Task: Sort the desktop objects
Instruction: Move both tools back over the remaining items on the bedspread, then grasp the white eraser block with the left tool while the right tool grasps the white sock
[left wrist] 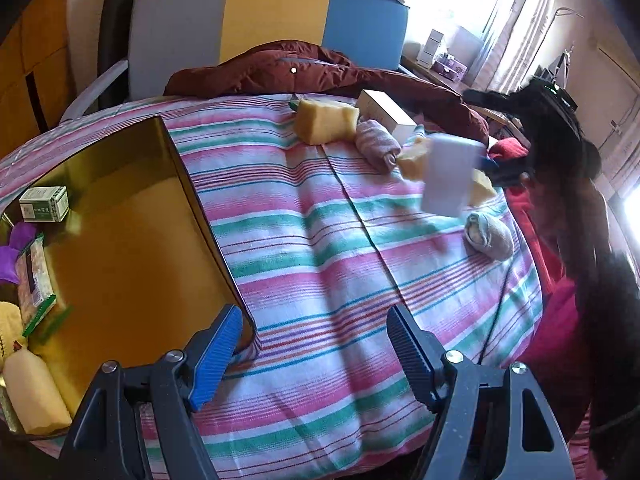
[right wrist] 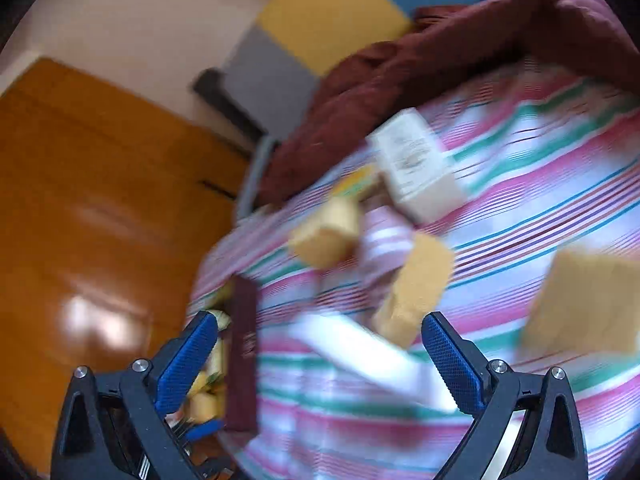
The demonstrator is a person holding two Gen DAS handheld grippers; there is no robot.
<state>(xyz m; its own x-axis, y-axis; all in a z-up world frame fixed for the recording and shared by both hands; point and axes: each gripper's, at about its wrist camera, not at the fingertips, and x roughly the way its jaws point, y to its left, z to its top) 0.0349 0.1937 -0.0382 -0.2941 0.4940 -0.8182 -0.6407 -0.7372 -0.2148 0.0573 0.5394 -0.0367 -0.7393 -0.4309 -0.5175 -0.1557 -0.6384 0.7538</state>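
Note:
My left gripper (left wrist: 316, 344) is open and empty, low over the striped cloth beside the gold box (left wrist: 120, 240), which holds a small green-white carton (left wrist: 44, 203), a snack pack and a pale sponge. In the left wrist view a blurred white block (left wrist: 448, 176) hangs in the air just off the right gripper's blue fingertips (left wrist: 490, 165). In the right wrist view my right gripper (right wrist: 320, 340) has its jaws wide apart, and the white block (right wrist: 360, 350) shows blurred between them, not touching the pads. Yellow sponges (left wrist: 326, 120) (right wrist: 416, 288), rolled socks (left wrist: 376, 144) and a white box (right wrist: 416, 168) lie on the cloth.
A dark red jacket (left wrist: 320, 72) lies along the far edge of the striped cloth (left wrist: 320, 240), in front of a grey, yellow and blue chair back. A second rolled sock (left wrist: 488, 234) lies at the right. A black cable runs down the cloth's right side.

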